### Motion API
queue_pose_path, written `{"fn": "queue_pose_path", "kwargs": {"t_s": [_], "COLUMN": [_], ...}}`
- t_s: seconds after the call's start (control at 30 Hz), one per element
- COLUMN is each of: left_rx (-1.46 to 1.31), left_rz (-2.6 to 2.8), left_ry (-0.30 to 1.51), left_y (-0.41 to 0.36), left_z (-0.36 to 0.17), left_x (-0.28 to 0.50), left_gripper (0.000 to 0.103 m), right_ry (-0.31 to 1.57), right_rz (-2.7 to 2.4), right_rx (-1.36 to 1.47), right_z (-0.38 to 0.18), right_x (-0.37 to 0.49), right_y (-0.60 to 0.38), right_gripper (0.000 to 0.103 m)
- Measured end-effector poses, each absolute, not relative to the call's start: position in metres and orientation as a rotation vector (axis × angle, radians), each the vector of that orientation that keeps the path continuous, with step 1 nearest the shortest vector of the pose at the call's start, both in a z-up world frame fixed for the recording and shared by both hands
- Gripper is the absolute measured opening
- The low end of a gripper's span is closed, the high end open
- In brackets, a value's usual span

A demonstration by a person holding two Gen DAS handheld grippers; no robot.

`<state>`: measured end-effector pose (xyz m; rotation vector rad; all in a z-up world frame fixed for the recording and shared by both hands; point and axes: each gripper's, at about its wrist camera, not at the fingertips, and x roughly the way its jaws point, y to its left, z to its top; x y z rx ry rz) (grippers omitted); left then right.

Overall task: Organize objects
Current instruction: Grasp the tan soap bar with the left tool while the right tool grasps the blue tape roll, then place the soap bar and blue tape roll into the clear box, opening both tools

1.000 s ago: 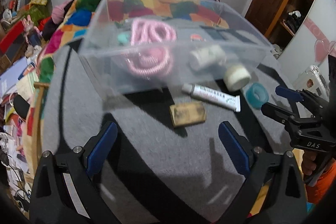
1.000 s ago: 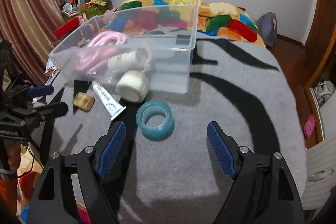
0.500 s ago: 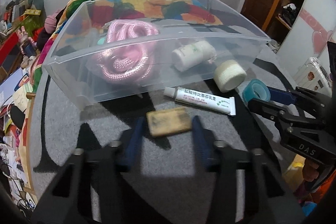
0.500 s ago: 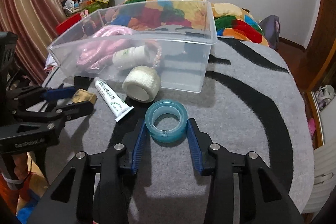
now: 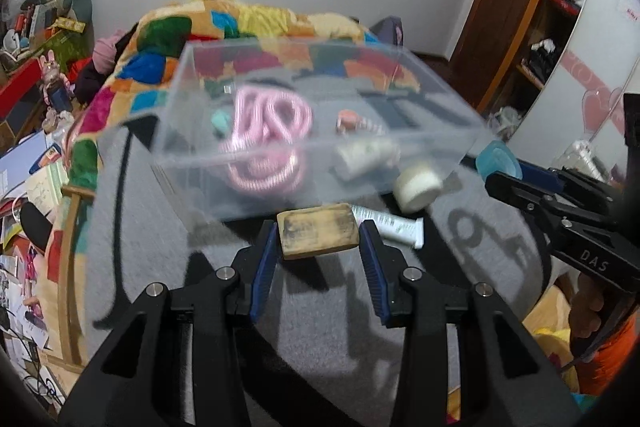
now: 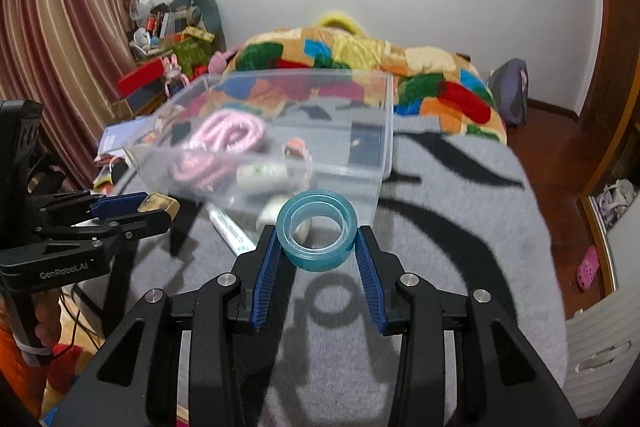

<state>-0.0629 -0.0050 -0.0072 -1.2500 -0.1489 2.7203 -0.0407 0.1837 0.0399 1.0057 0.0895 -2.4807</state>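
Observation:
My left gripper (image 5: 318,241) is shut on a tan wooden block (image 5: 317,231) and holds it above the grey blanket, in front of the clear plastic bin (image 5: 248,163). My right gripper (image 6: 317,247) is shut on a blue tape roll (image 6: 318,235), lifted above the blanket near the bin's (image 6: 372,163) front corner. The bin holds a pink coiled cord (image 5: 268,123), a white bottle (image 5: 366,153) and small items. A white tape roll (image 5: 418,187) and a white tube (image 5: 390,225) lie on the blanket before the bin.
The grey blanket with black stripes (image 6: 460,227) covers the bed. A colourful patchwork quilt (image 6: 360,59) is heaped behind the bin. Clutter sits at the left bedside (image 5: 36,39). A wooden door and shelves (image 5: 532,7) stand at the right.
Both grippers closed on their objects and lifted them: the left raised the wooden block, the right raised the blue tape roll off the blanket.

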Motion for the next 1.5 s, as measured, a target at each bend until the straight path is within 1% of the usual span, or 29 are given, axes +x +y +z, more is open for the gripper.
{"fn": "queue_pose_path", "kwargs": {"t_s": [0.23, 0.47, 0.63, 0.73, 0.83, 1.07, 1.2, 1.3, 1.37, 1.43, 1.5], "left_rx": [-1.129, -1.109, -1.17, -1.224, -1.28, -1.347, -1.338, -1.314, -1.287, -1.256, -1.234], "left_rz": [2.792, 2.827, 2.825, 2.799, 2.765, 2.72, 2.73, 2.743, 2.767, 2.781, 2.79], "left_ry": [-0.134, -0.116, -0.08, -0.101, -0.133, -0.131, -0.123, -0.111, -0.093, -0.086, -0.079], "left_y": [-0.01, -0.014, -0.01, -0.011, -0.012, -0.006, -0.006, -0.006, -0.005, -0.004, -0.004], "left_z": [0.029, 0.045, 0.034, 0.022, 0.009, -0.008, -0.006, 0.001, 0.007, 0.014, 0.019], "left_x": [-0.07, -0.098, -0.122, -0.135, -0.145, -0.15, -0.147, -0.141, -0.135, -0.128, -0.122], "left_gripper": [0.041, 0.041, 0.041, 0.041, 0.041, 0.041, 0.047, 0.051, 0.058, 0.06, 0.06], "right_ry": [0.091, 0.109, 0.157, 0.168, 0.155, 0.12, 0.105, 0.098, 0.102, 0.094, 0.089], "right_rz": [-2.517, -2.529, -2.526, -2.524, -2.508, -2.46, -2.451, -2.44, -2.451, -2.446, -2.443], "right_rx": [0.898, 0.836, 0.866, 0.917, 0.986, 1.102, 1.112, 1.104, 1.09, 1.071, 1.044], "right_z": [0.069, 0.087, 0.08, 0.069, 0.056, 0.031, 0.032, 0.035, 0.038, 0.042, 0.048], "right_x": [-0.049, -0.061, -0.074, -0.087, -0.103, -0.123, -0.122, -0.119, -0.115, -0.108, -0.098], "right_y": [0.179, 0.164, 0.15, 0.145, 0.143, 0.141, 0.143, 0.145, 0.147, 0.15, 0.154], "right_gripper": [0.036, 0.036, 0.036, 0.036, 0.036, 0.036, 0.037, 0.039, 0.04, 0.04, 0.04]}}
